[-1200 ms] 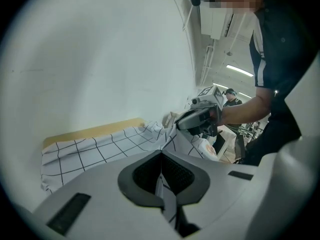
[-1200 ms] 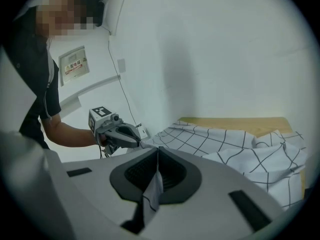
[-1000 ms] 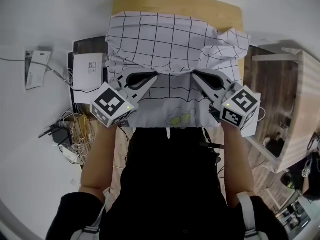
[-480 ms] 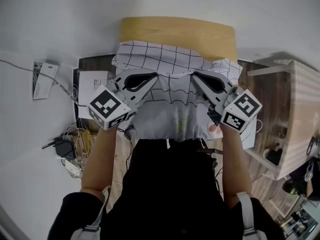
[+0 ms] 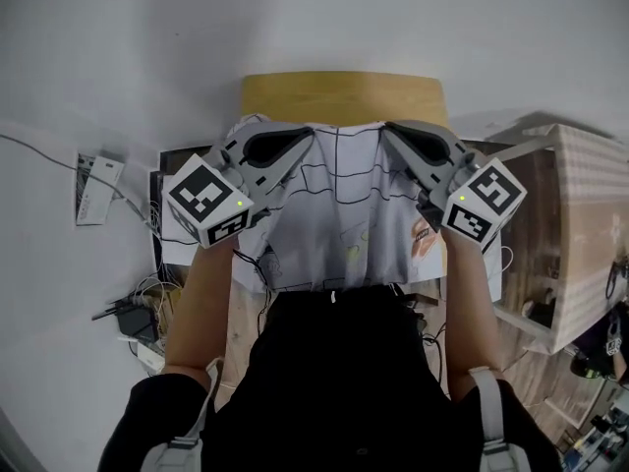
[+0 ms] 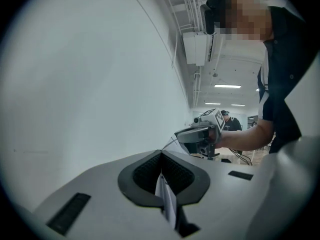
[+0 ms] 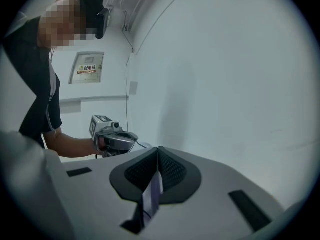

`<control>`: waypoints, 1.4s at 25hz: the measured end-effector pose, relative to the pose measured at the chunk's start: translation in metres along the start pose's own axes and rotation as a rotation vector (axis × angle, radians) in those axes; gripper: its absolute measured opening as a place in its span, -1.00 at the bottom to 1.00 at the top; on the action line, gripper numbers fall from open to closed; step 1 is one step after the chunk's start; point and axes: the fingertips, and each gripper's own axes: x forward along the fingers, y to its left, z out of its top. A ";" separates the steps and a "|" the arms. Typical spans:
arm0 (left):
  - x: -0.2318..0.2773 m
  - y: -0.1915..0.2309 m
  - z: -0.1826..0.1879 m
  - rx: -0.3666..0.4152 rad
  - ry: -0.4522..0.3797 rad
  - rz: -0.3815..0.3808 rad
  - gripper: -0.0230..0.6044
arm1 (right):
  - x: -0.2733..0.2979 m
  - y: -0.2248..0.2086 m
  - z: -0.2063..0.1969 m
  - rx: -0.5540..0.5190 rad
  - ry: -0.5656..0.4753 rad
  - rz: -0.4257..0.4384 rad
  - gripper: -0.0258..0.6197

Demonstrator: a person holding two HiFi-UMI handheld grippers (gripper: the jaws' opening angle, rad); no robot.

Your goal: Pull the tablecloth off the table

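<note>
- Pale grey floor fills the head view. Light-wood bench (image 5: pixel 339 91) w/ rounded corners sits at top, its surface bare where it shows. Cable tangle (image 5: pixel 138 308) lies on floor at left.
- Same view: tablecloth (image 5: pixel 344 214) is thin white fabric w/ black grid lines & small printed drawings. It hangs as a slack, creased sheet btwn both grippers, in front of person's dark top. Its upper edge overlaps bench's near edge in view; can't tell if touching.
- Left gripper (image 5: pixel 303 138) & right gripper (image 5: pixel 390 133) are held about level, side by side, each at an upper corner of the cloth.
- Left gripper view: ribbed black pads clenched on the tablecloth (image 6: pixel 167 204), a thin folded edge. Blank white wall beyond.
- Right gripper view: jaws likewise pinched tight on a cloth edge. Smooth grey shell, plain wall behind.
- Step, as I judge: pull-off nearly done, cloth looks off the bench top. Next move: keep both grips firm, draw cloth back & clear w/o snagging near edge.
</note>
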 end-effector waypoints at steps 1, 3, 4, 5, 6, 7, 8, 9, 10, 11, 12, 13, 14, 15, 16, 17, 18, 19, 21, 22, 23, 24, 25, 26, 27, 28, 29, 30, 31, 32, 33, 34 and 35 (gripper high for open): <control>0.000 -0.001 0.009 0.009 -0.015 -0.007 -0.89 | -0.003 0.000 0.008 0.001 -0.016 -0.005 -0.85; 0.003 -0.004 0.029 0.025 -0.046 -0.022 -0.89 | -0.010 -0.001 0.026 -0.002 -0.047 -0.019 -0.85; 0.006 -0.006 0.040 0.032 -0.055 -0.024 -0.89 | -0.014 -0.002 0.035 -0.016 -0.052 -0.026 -0.85; 0.009 -0.007 0.051 0.036 -0.061 -0.022 -0.89 | -0.016 -0.005 0.045 -0.031 -0.055 -0.029 -0.85; 0.011 -0.008 0.063 0.038 -0.069 -0.017 -0.89 | -0.019 -0.006 0.057 -0.045 -0.061 -0.028 -0.85; 0.013 -0.009 0.075 0.040 -0.078 -0.012 -0.89 | -0.022 -0.006 0.070 -0.056 -0.071 -0.025 -0.85; 0.013 -0.010 0.087 0.046 -0.088 -0.010 -0.89 | -0.025 -0.005 0.082 -0.065 -0.084 -0.024 -0.85; 0.014 -0.011 0.096 0.055 -0.097 -0.011 -0.89 | -0.029 -0.004 0.091 -0.073 -0.095 -0.025 -0.85; 0.015 -0.013 0.104 0.065 -0.105 -0.014 -0.89 | -0.033 -0.003 0.099 -0.081 -0.103 -0.028 -0.85; 0.015 -0.015 0.109 0.076 -0.113 -0.019 -0.89 | -0.035 -0.002 0.104 -0.089 -0.109 -0.031 -0.85; 0.014 -0.016 0.112 0.087 -0.120 -0.023 -0.89 | -0.037 -0.001 0.107 -0.095 -0.114 -0.033 -0.85; 0.012 -0.017 0.114 0.096 -0.125 -0.026 -0.89 | -0.038 0.000 0.110 -0.100 -0.119 -0.033 -0.85; 0.011 -0.017 0.115 0.104 -0.130 -0.026 -0.89 | -0.037 0.002 0.111 -0.104 -0.125 -0.031 -0.85; 0.009 -0.017 0.116 0.111 -0.135 -0.026 -0.89 | -0.037 0.003 0.112 -0.111 -0.130 -0.028 -0.85; 0.008 -0.018 0.117 0.116 -0.141 -0.025 -0.89 | -0.037 0.005 0.114 -0.120 -0.134 -0.025 -0.85; 0.007 -0.019 0.122 0.121 -0.150 -0.023 -0.89 | -0.039 0.007 0.119 -0.129 -0.139 -0.023 -0.85; 0.006 -0.022 0.131 0.127 -0.160 -0.021 -0.89 | -0.043 0.010 0.127 -0.141 -0.145 -0.020 -0.85; 0.004 -0.027 0.143 0.135 -0.172 -0.018 -0.89 | -0.048 0.014 0.139 -0.154 -0.155 -0.016 -0.85; -0.001 -0.037 0.168 0.156 -0.189 -0.010 -0.89 | -0.059 0.025 0.164 -0.188 -0.174 -0.007 -0.85; -0.004 -0.042 0.178 0.167 -0.194 -0.006 -0.89 | -0.063 0.030 0.174 -0.204 -0.182 -0.001 -0.85; -0.007 -0.046 0.184 0.176 -0.199 -0.003 -0.89 | -0.066 0.035 0.180 -0.217 -0.190 0.007 -0.85; -0.009 -0.049 0.189 0.183 -0.206 -0.003 -0.89 | -0.068 0.039 0.185 -0.227 -0.196 0.015 -0.85; -0.012 -0.051 0.193 0.188 -0.216 -0.005 -0.89 | -0.070 0.042 0.188 -0.234 -0.202 0.023 -0.85; -0.013 -0.053 0.197 0.192 -0.227 -0.008 -0.89 | -0.072 0.045 0.192 -0.240 -0.207 0.029 -0.85; -0.014 -0.056 0.201 0.193 -0.235 -0.008 -0.89 | -0.076 0.047 0.196 -0.247 -0.209 0.033 -0.85; -0.015 -0.061 0.207 0.193 -0.240 -0.003 -0.89 | -0.080 0.050 0.200 -0.256 -0.211 0.036 -0.85; -0.017 -0.066 0.214 0.196 -0.245 0.001 -0.89 | -0.084 0.054 0.206 -0.267 -0.215 0.040 -0.85; -0.020 -0.073 0.222 0.205 -0.256 0.004 -0.89 | -0.089 0.059 0.214 -0.276 -0.224 0.047 -0.85; -0.023 -0.079 0.232 0.217 -0.269 0.006 -0.89 | -0.094 0.066 0.223 -0.285 -0.236 0.056 -0.85; -0.028 -0.086 0.241 0.228 -0.280 0.009 -0.89 | -0.100 0.073 0.232 -0.294 -0.248 0.065 -0.85; -0.032 -0.093 0.248 0.235 -0.287 0.014 -0.89 | -0.104 0.079 0.238 -0.304 -0.255 0.073 -0.85; -0.035 -0.098 0.252 0.237 -0.289 0.021 -0.89 | -0.107 0.085 0.242 -0.315 -0.258 0.078 -0.85; -0.039 -0.101 0.254 0.234 -0.291 0.028 -0.89 | -0.108 0.091 0.245 -0.327 -0.260 0.082 -0.85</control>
